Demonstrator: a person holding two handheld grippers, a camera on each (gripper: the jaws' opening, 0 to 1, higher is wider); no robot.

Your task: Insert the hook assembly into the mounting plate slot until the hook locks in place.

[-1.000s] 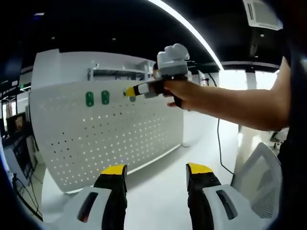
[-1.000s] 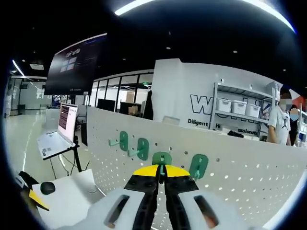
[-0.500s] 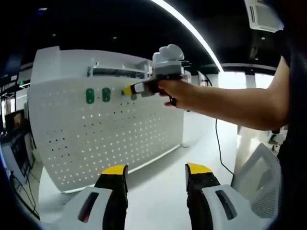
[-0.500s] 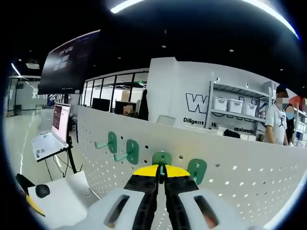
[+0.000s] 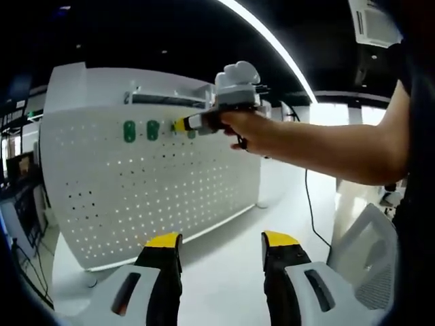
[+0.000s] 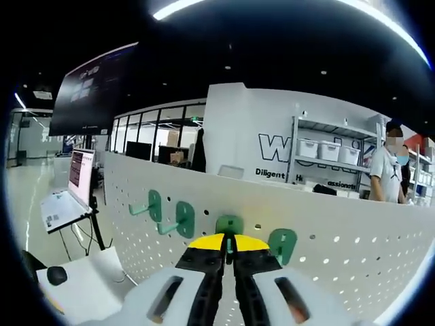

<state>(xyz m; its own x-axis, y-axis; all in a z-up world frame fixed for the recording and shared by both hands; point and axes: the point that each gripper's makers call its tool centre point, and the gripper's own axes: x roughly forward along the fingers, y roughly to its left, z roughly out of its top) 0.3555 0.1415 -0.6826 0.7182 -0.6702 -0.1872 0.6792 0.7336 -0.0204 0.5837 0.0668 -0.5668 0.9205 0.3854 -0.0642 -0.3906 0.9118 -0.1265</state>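
Observation:
A white pegboard mounting plate (image 5: 136, 190) stands upright. In the left gripper view two green hooks (image 5: 129, 130) hang in its top row. A person's hand holds my right gripper (image 5: 182, 125) up against that row, just right of them. In the right gripper view my right gripper (image 6: 228, 242) is shut on a green hook assembly (image 6: 230, 223) whose back plate meets the pegboard (image 6: 340, 261). Mounted hooks sit to its left (image 6: 183, 217) and right (image 6: 282, 243). My left gripper (image 5: 221, 240) stands open and low, well short of the board.
A laptop on a stand (image 6: 68, 200) and a white table (image 6: 81, 288) with a black object (image 6: 56, 275) lie to the left. Shelves with bins (image 6: 319, 153) and a person (image 6: 384, 173) are behind the board. A white chair (image 5: 367, 238) stands at the right.
The right gripper has edged closer to the pegboard's top row with the green hook held in it. The left gripper has stayed open and nearly still.

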